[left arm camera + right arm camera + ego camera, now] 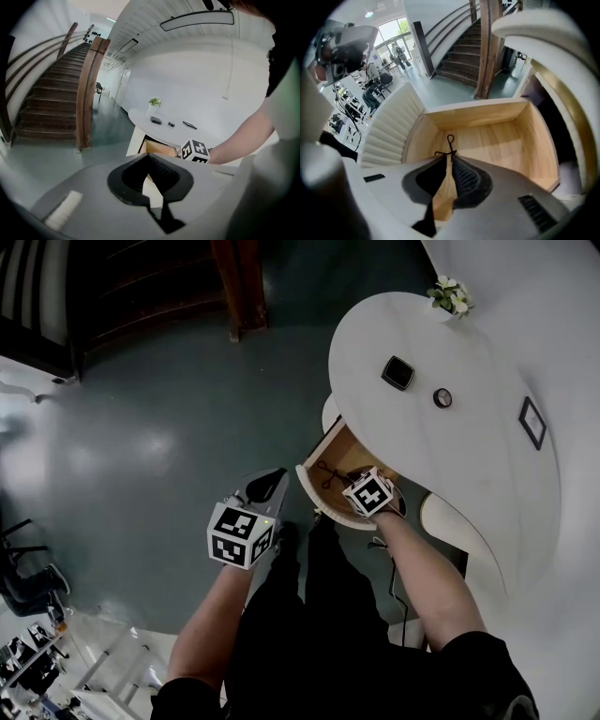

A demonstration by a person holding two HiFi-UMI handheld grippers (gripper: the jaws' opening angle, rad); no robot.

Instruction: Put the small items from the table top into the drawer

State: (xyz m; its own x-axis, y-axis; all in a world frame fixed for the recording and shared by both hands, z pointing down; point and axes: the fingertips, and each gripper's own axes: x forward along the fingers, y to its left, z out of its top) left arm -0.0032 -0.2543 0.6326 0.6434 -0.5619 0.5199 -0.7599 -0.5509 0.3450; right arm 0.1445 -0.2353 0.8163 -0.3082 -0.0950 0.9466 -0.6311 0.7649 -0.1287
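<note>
The white table's wooden drawer point(314, 486) stands pulled open. My right gripper point(349, 482) reaches into it, and in the right gripper view its tips point(446, 155) are shut on a thin black scissors-like item point(450, 139) resting on the drawer floor point(501, 140). On the table top point(469, 474) lie a black square item point(397, 372), a small round item point(442, 397) and a flat black frame point(532, 422). My left gripper point(272, 478) hangs over the floor left of the drawer, shut and empty point(149, 158).
A small pot of white flowers point(450, 296) stands at the table's far edge. Grey-green floor point(169, 427) spreads to the left. A wooden staircase post point(239, 287) rises beyond it. The person's legs are right below the drawer.
</note>
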